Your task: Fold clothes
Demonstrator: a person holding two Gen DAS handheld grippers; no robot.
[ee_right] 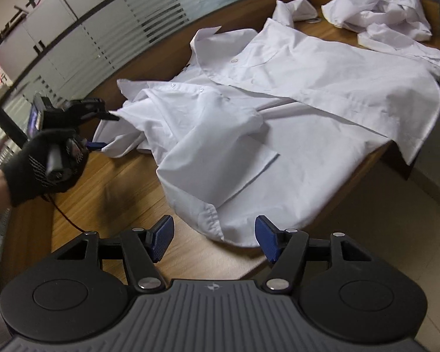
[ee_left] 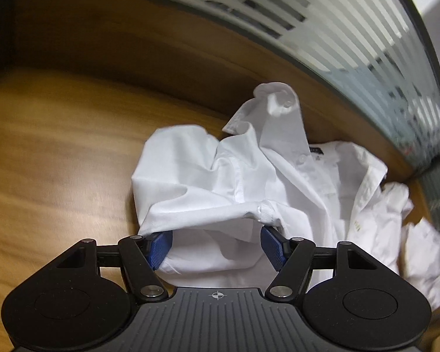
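Wooden table [ee_left: 58,152], frosted glass partition [ee_left: 352,38]

We see the shirt [ee_right: 293,111] spread on the worktop [ee_right: 126,193], its hem hanging over the near edge, with a heap of clothes [ee_right: 384,3] behind it.

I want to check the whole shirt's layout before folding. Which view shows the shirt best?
The right wrist view: the shirt lies spread across the table, collar to hem. The left wrist view shows only a bunched sleeve and collar up close, between the open left gripper.
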